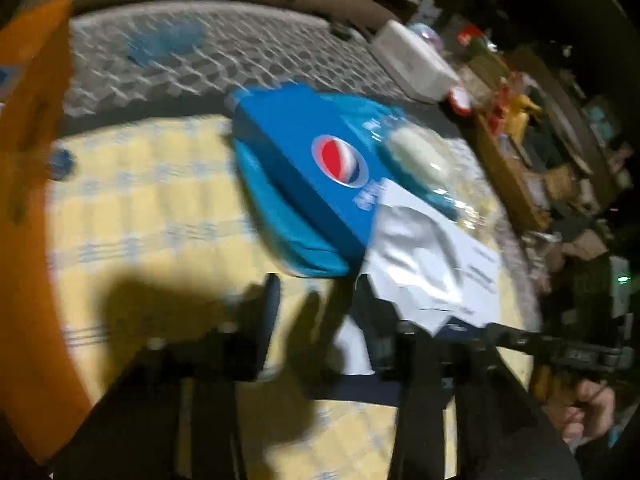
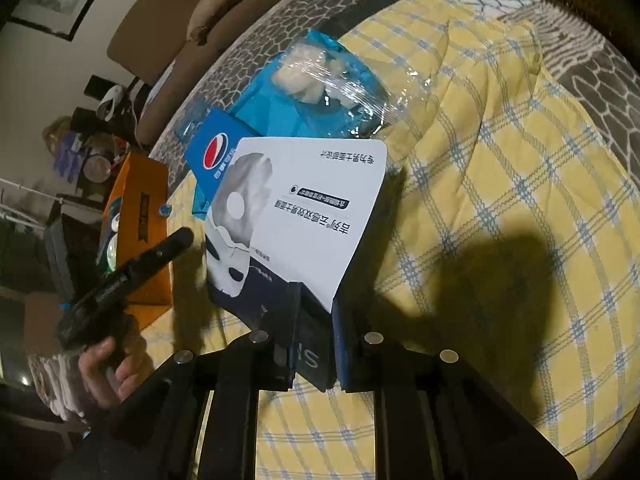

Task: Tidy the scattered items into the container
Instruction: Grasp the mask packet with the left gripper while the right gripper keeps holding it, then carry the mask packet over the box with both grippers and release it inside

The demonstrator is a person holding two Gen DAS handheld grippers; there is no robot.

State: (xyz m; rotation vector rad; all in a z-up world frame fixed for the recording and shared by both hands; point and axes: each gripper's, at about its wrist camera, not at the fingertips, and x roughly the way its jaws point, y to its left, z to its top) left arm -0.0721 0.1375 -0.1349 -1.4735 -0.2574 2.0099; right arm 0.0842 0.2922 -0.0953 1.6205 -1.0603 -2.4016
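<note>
While the right gripper (image 2: 316,340) clamps the white-and-navy printed box (image 2: 304,208), carry it level toward the orange carton (image 2: 142,224). Left gripper (image 1: 316,312) hangs parted, empty. Release inside only.

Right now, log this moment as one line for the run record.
right gripper: shut on white box | left gripper: open, empty | Pepsi box: on yellow blanket | orange container: left side

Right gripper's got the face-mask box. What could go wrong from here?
1. The right gripper pinches only the near end of the white face-mask box; most of it overhangs, so it may pivot or slip.
2. The box's far end sits over the Pepsi box and may drag it along.
3. The orange container stands behind the left gripper, which may block the path.
</note>
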